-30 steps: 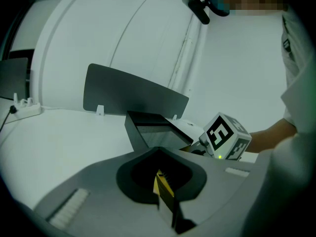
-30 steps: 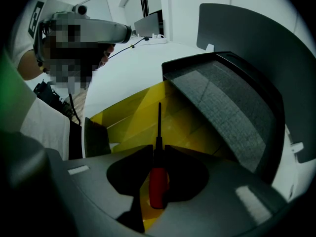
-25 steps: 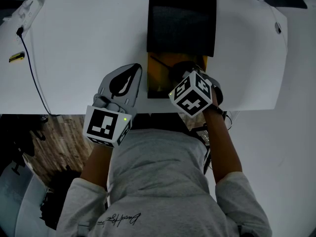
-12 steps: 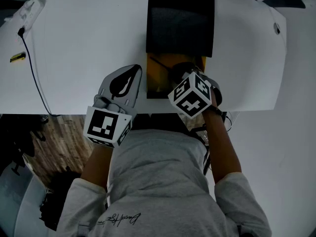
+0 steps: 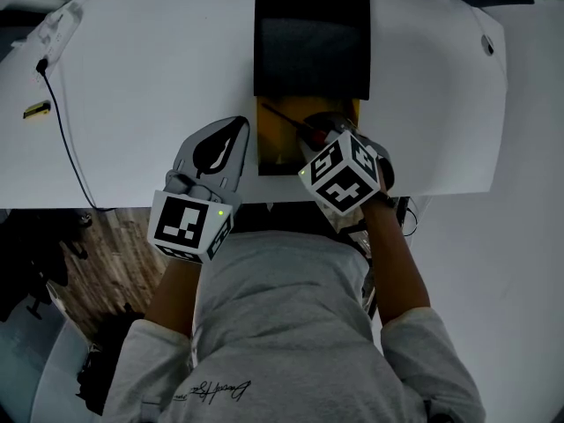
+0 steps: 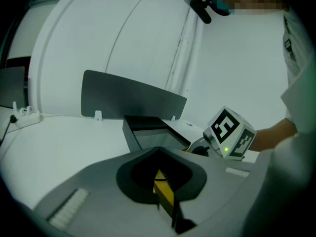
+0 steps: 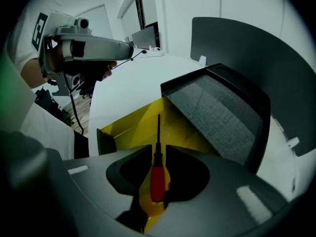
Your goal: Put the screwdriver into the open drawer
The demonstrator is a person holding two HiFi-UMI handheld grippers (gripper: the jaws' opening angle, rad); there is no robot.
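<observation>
1. Right gripper [image 7: 158, 149]: jaws clamped on the red handle of the screwdriver [image 7: 156, 177], with the shaft pointing forward over the open yellow drawer [image 7: 129, 125].
2. Left gripper [image 5: 238, 129]: jaws together, holding nothing, over the bench [image 5: 123, 104] just beside the drawer.
3. Step in hand, as judged: carrying the screwdriver to the drawer. The next move calls for lowering it inside and parting the jaws.

Slim screwdriver [image 7: 157, 181], red handle, black collar, thin dark shaft: clamped by handle between jaws of right gripper [image 7: 157, 154]. Roughly level, shaft pointing far and slightly left, over drawer's interior.

Open drawer [image 7: 129, 125], yellow inside: pulled out toward near edge of white desk [image 5: 132, 104] from dark box-shaped cabinet [image 5: 313, 38] standing mid-desk.
</observation>
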